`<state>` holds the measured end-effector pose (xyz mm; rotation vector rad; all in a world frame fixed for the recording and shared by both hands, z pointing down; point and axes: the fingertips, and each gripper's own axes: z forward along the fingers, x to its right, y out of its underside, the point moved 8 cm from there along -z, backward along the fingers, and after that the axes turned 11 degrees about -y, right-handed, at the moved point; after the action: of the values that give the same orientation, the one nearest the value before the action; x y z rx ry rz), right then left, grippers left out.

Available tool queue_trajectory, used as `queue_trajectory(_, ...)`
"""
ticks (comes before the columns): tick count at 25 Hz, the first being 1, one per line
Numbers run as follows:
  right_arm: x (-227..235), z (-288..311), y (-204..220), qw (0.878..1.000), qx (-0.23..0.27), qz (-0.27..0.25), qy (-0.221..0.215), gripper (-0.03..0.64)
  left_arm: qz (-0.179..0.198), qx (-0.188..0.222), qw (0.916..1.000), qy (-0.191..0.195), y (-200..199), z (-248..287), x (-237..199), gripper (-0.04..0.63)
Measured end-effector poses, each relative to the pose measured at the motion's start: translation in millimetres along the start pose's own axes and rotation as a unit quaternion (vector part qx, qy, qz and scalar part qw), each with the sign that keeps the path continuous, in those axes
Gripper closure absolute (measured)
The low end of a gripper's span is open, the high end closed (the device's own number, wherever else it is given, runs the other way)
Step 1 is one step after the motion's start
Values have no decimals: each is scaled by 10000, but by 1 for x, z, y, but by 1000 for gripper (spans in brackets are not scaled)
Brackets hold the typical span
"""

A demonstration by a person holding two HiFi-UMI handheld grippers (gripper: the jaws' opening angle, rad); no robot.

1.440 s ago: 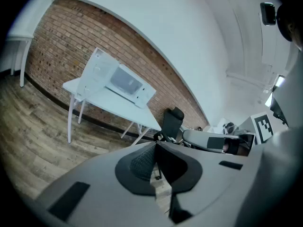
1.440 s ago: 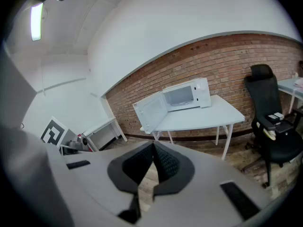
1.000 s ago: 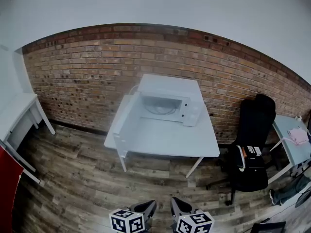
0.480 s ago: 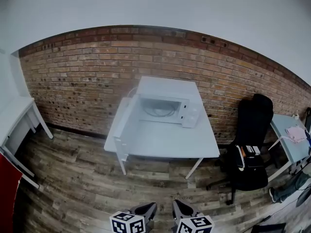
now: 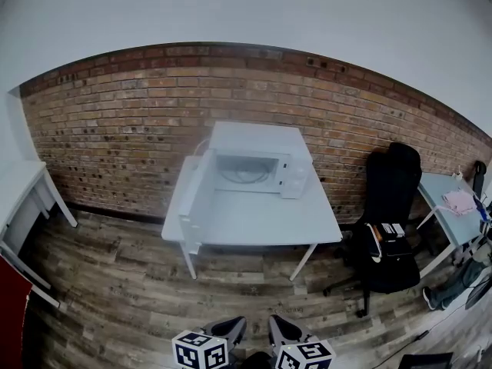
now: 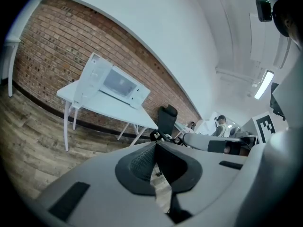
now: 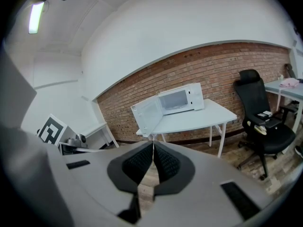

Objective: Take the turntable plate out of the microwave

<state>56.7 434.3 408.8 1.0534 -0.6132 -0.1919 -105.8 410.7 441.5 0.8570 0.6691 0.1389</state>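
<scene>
Here, the plate point(image 5: 246, 174) lies inside the microwave point(image 5: 257, 138), whose door point(image 5: 196, 194) stands open, on the white surface point(image 5: 261, 221) against the brick wall point(image 5: 115, 137). The left tongs point(image 6: 155, 145) and right tongs point(image 7: 152, 144) are each pressed together, pinching nothing, well apart from the surface, above the floor point(image 5: 115, 298).

Microwave point(image 5: 257, 143) on table point(image 5: 254, 220) (chair point(image 5: 390, 187) to R).
</scene>
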Motion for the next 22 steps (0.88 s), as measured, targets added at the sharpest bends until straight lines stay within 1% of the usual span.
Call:
queue_trajectory(2,0,0,2,9999,66,100,7,597,25,-13,10000,-4,3,-2,-1,586)
queue_trajectory(5,-2,7,1,9992,224,329,-104,597,28,-37,10000,-41,2,-3,-6,586)
queue_trajectory(10,5,24,-1,9993,94,332,-134,597,-59,-38,9998,-176,-6,5,-18,586)
queue_trajectory(16,36,56,-12,9991,-11,390,-150,597,-203,-49,9993,-298,-22,39,-32,586)
queue_trajectory(19,58,77,-22,9991,-134,343,-233,597,-255,-48,9990,-360,-35,66,-38,586)
queue_trajectory(22,87,102,-40,9987,-212,344,-304,597,-384,-43,9982,-451,-54,98,-46,586)
